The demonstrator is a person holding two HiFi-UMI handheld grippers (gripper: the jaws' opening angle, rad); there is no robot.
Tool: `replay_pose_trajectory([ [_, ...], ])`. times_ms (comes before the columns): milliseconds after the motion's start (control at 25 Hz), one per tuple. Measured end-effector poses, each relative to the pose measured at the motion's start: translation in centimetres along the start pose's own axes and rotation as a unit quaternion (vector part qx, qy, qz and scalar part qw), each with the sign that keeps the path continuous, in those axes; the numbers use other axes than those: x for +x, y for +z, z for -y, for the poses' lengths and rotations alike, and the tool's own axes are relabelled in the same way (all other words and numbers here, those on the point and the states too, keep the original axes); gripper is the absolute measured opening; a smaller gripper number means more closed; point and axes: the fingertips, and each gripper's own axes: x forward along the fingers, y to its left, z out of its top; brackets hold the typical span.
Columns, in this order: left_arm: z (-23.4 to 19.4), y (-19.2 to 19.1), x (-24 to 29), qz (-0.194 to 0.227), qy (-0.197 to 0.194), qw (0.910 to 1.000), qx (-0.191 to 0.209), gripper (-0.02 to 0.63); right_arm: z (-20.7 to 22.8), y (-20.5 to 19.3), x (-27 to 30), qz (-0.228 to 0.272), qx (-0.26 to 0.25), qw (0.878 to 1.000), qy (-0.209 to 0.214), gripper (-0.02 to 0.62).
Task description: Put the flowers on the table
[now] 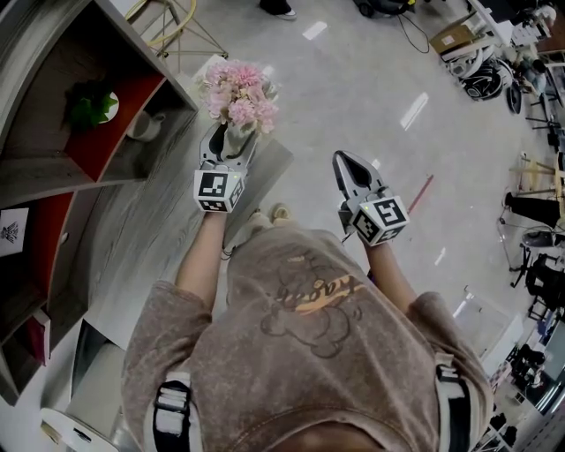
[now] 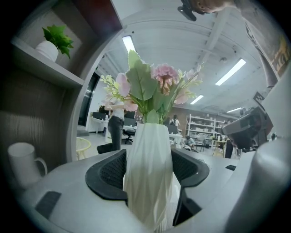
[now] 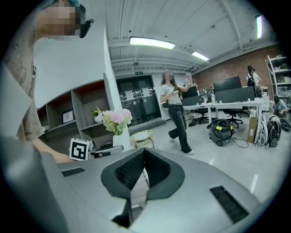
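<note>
Pink flowers (image 1: 237, 93) with green leaves stand in a white faceted vase (image 2: 150, 173). My left gripper (image 1: 229, 134) is shut on the vase's body and holds it upright in the air beside the shelf unit. In the left gripper view the black pads (image 2: 109, 170) press on both sides of the vase, and the blooms (image 2: 157, 82) rise above it. My right gripper (image 1: 341, 161) hangs to the right over the floor, shut with nothing in it. The right gripper view shows its own jaws (image 3: 143, 152) closed together, with the bouquet (image 3: 116, 119) off to the left.
A grey and red shelf unit (image 1: 53, 168) at the left holds a potted green plant (image 1: 88, 106) and a white mug (image 1: 141, 126). A grey wood-grain surface (image 1: 272, 163) lies under the left gripper. A yellow wire stool (image 1: 172, 26) stands beyond. A person (image 3: 175, 109) walks in the office.
</note>
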Motion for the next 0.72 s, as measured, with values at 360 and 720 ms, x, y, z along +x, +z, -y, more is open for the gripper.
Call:
replay_pose_trajectory([
  [360,0.6,-0.3,-0.9,-0.014,0.005,0.9999,0.007,0.316,-1.0,0.1,0.1,0.009,-0.003,1.0,0.018,-0.003],
  [720,0.8,-0.9,-2.0,-0.014,0.008,0.9998,0.011,0.316,-1.6,-0.1,-0.3,0.012,-0.005,1.0,0.023,-0.003],
])
